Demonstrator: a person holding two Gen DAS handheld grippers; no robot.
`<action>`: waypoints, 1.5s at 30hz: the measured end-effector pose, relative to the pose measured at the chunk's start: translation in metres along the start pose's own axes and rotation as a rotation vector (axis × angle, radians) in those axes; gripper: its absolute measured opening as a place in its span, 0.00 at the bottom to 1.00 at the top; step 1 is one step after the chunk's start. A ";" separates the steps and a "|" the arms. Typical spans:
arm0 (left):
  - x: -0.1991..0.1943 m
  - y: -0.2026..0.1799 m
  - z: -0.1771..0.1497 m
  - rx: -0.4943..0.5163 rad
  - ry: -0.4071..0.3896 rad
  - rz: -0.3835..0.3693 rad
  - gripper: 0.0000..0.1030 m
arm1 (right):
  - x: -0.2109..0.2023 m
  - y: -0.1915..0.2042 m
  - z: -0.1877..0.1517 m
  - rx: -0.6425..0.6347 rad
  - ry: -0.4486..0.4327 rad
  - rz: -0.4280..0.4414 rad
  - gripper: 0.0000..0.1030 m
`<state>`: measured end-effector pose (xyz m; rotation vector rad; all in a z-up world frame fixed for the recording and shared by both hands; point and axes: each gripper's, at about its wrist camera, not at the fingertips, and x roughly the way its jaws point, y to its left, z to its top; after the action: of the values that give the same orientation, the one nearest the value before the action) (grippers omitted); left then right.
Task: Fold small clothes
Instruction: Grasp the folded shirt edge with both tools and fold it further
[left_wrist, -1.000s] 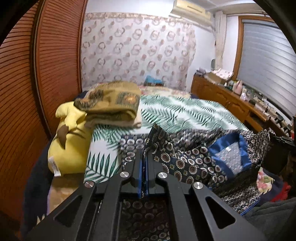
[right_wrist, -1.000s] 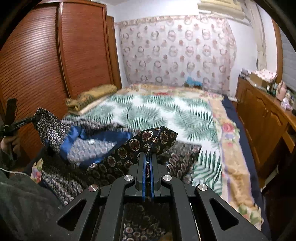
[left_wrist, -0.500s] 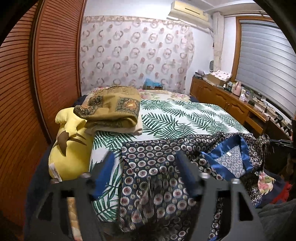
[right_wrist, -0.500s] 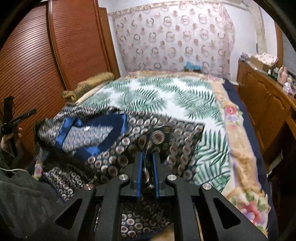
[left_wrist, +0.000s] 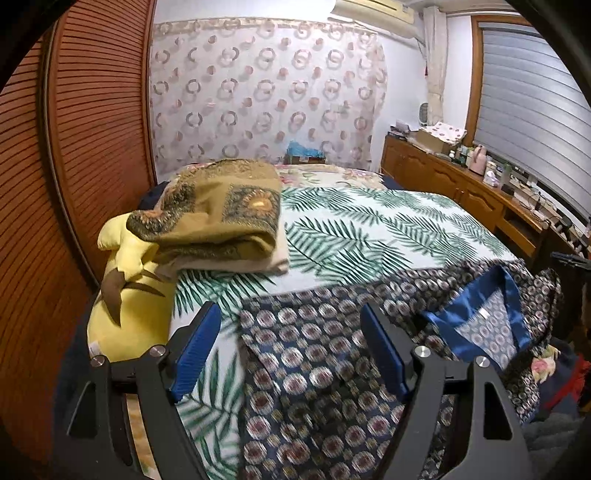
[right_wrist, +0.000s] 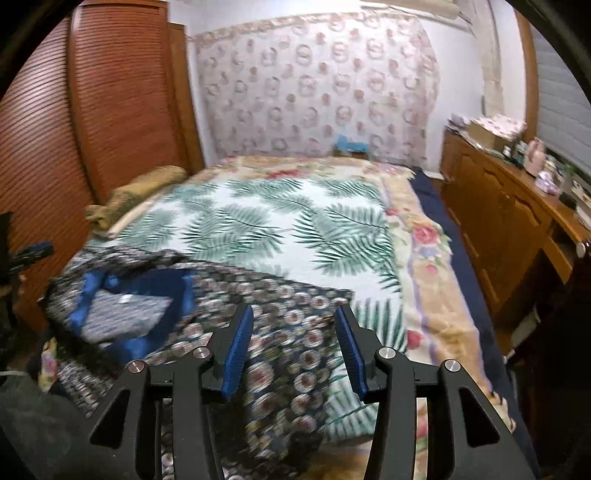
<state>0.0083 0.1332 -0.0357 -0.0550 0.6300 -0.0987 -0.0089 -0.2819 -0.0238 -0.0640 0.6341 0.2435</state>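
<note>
My left tongs (left_wrist: 290, 350) spread wide, right tongs (right_wrist: 293, 345) likewise, patterned garment (left_wrist: 325, 362) flat on bed (left_wrist: 369, 229), lower frame.

The garment (left_wrist: 317, 354) lies on the bed's (left_wrist: 369, 229) near end, folded blankets (left_wrist: 218, 214) apparently behind-left.

Both grippers let go of the garment

The left gripper (left_wrist: 290, 349) and right gripper (right_wrist: 293, 349), clamped on the patterned shirt (left_wrist: 325, 369) a second ago, now stand wide open; the shirt lies flat on the bedspread (left_wrist: 369, 229).
</note>
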 end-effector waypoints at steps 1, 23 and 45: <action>0.003 0.003 0.003 -0.003 -0.001 0.005 0.76 | 0.010 -0.002 0.003 0.014 0.014 0.004 0.47; 0.101 0.049 -0.001 -0.085 0.284 -0.011 0.55 | 0.101 -0.026 0.015 0.114 0.140 -0.034 0.51; 0.005 0.027 0.037 -0.055 -0.036 0.049 0.02 | -0.002 -0.017 0.013 0.050 -0.128 0.047 0.06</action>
<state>0.0364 0.1603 -0.0105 -0.0942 0.5976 -0.0334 0.0010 -0.2974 -0.0121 0.0142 0.5146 0.2745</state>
